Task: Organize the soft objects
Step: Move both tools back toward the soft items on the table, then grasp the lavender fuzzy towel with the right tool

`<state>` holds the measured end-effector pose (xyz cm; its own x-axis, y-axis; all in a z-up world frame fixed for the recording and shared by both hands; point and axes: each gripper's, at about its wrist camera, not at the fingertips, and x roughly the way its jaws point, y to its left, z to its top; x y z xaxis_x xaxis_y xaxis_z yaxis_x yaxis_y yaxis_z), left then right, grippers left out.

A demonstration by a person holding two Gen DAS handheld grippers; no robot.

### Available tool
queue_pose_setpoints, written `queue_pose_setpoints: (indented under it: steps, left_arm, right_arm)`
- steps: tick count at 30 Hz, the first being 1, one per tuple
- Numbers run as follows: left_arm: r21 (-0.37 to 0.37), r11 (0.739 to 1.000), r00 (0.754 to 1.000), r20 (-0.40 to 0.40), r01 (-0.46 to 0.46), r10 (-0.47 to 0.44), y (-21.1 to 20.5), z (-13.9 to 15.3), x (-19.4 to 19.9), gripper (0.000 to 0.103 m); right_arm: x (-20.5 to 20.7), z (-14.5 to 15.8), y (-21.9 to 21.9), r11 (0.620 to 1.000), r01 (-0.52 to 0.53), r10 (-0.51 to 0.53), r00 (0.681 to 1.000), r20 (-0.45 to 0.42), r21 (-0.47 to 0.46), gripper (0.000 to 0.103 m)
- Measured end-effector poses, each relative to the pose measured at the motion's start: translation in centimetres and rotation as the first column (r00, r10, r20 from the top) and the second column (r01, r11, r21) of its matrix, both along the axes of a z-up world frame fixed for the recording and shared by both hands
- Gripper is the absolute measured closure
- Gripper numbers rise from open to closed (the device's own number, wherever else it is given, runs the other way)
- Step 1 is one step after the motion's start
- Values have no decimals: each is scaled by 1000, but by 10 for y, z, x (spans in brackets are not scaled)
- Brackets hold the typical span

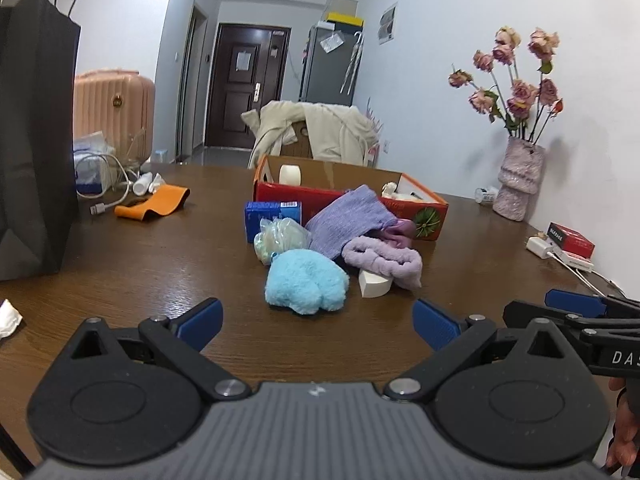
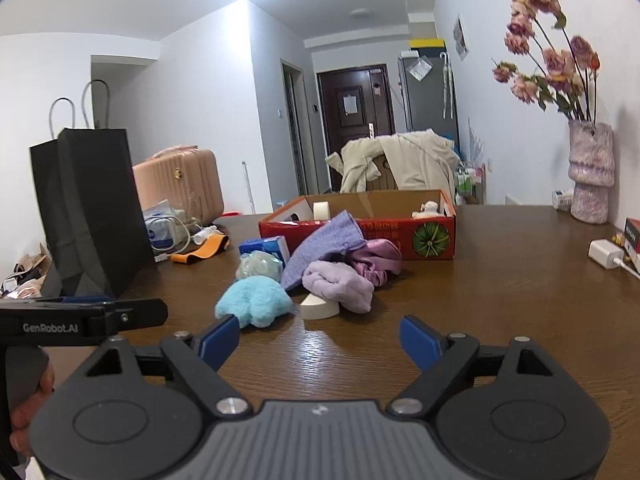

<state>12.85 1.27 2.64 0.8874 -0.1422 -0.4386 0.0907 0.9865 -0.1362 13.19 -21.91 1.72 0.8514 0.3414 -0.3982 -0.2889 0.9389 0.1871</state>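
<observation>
On table [image 1: 168, 264]: one blue plush [image 1: 306, 282], maybe three purple cloths [image 1: 348, 222].

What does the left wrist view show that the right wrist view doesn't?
Left wrist only: the white tissue at the table's left edge, and the right gripper.
Right wrist only: floor clutter behind the black bag, and the left gripper's body.
Both: the blue plush, purple cloth, lilac towel and red box.

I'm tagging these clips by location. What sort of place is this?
Most likely a lived-in apartment's dining or living area: a brown wooden table near the dark entrance door, with a pink suitcase and a vase of dried roses nearby.
</observation>
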Motion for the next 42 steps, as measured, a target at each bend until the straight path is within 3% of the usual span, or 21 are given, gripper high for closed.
queue_pose_setpoints:
  steps: [6, 12, 17, 20, 21, 22, 27, 29, 32, 36, 42]
  left_arm:
    - [-31, 999, 999, -37, -8, 7, -3, -5, 37, 1]
    - [-36, 998, 998, -37, 56, -58, -15, -3, 89, 24]
    - [-36, 996, 994, -73, 77, -80, -27, -11, 127, 27]
    - [-51, 995, 992, -86, 84, -88, -28, -16, 135, 27]
    - [-54, 995, 992, -91, 83, -87, -29, -17, 136, 28]
    - [-56, 995, 992, -94, 80, -85, -29, -17, 136, 29]
    - [-96, 991, 992, -77, 95, -102, -24, -9, 117, 29]
    - [-133, 987, 991, -79, 95, -106, -18, -7, 108, 28]
    - [-179, 980, 990, -86, 91, -108, -14, -8, 95, 28]
    - [-207, 974, 981, -148, 91, -123, -32, -22, 83, 28]
    - [-198, 969, 969, -166, 148, -182, -60, -31, 65, 28]
  right_arm:
    - [41, -3, -5, 1000, 1, -1, 1000, -31, 9, 23]
    - [102, -9, -1, 999, -6, 10, 997, -78, 44, 28]
    - [154, -30, 5, 994, -1, 19, 985, -173, 109, 38]
    - [177, -44, 11, 997, 1, 17, 974, -225, 81, 60]
    - [182, -49, 12, 997, -4, 22, 969, -248, 75, 80]
    - [183, -50, 9, 996, -8, 29, 969, -246, 89, 82]
    - [145, -25, -11, 991, -125, 129, 988, -85, 46, 88]
    - [123, -21, -22, 970, -240, 243, 965, -95, 36, 88]
    - [87, -29, -27, 941, -336, 332, 939, -92, -37, 85]
    - [66, -47, -22, 923, -370, 351, 921, -169, -101, 84]
    - [37, -49, -25, 877, -450, 428, 891, -155, -167, 85]
